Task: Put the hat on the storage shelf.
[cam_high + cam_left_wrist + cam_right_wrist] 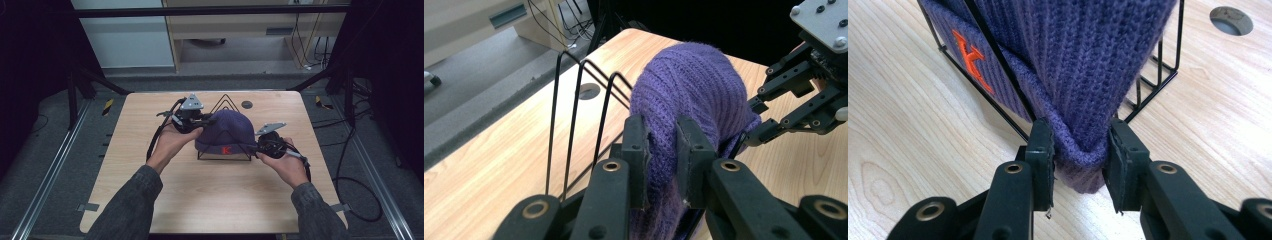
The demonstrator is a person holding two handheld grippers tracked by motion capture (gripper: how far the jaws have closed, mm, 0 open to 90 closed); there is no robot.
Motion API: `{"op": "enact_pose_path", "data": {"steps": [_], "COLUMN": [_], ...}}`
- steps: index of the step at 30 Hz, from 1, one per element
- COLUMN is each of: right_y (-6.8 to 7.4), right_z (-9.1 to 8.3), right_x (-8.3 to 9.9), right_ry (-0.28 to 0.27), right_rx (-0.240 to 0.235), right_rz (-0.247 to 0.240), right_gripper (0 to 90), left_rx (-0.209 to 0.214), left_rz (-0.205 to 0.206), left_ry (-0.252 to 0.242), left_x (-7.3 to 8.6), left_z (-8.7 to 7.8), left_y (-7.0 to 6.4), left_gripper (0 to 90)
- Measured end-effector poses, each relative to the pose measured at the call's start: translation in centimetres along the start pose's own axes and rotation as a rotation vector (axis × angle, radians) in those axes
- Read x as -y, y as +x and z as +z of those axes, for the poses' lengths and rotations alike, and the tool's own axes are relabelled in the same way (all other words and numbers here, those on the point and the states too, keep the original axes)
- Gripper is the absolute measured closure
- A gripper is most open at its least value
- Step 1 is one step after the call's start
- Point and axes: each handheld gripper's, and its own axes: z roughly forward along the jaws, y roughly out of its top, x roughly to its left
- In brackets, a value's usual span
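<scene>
— Where the high view looks down, what sits mid-table?
— A purple ribbed knit beanie (226, 131) draped over a black triangular wire rack (226, 150) on the pale wooden table (200, 200).
— And the left gripper view?
— The left gripper (662, 150) pinches a fold of the beanie.
— The right gripper view?
— The right gripper (1079, 150) clamps the cuff's corner.

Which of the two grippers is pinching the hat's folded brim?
The right gripper: its fingers clamp the purple hat's folded brim, while the left gripper pinches knit higher up its side.
</scene>
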Motion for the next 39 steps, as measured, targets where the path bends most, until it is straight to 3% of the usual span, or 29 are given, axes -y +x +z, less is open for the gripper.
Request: {"op": "enact_pose_path", "data": {"steps": [13, 39], "right_y": [0.1, 0.4], "right_z": [0.7, 1.0], "right_x": [0.6, 1.1], "right_ry": [0.019, 0.048], "right_rx": [0.002, -0.014], "right_rz": [0.003, 0.022], "right_gripper": [66.9, 55.6], "left_rx": [0.003, 0.003], "left_rz": [-0.001, 0.004], "left_ry": [0.005, 0.033], "left_x": [0.8, 1.3], "left_z": [0.3, 0.8], "left_y": [-0.1, -0.3], "left_gripper": [76.1, 71.4]}}
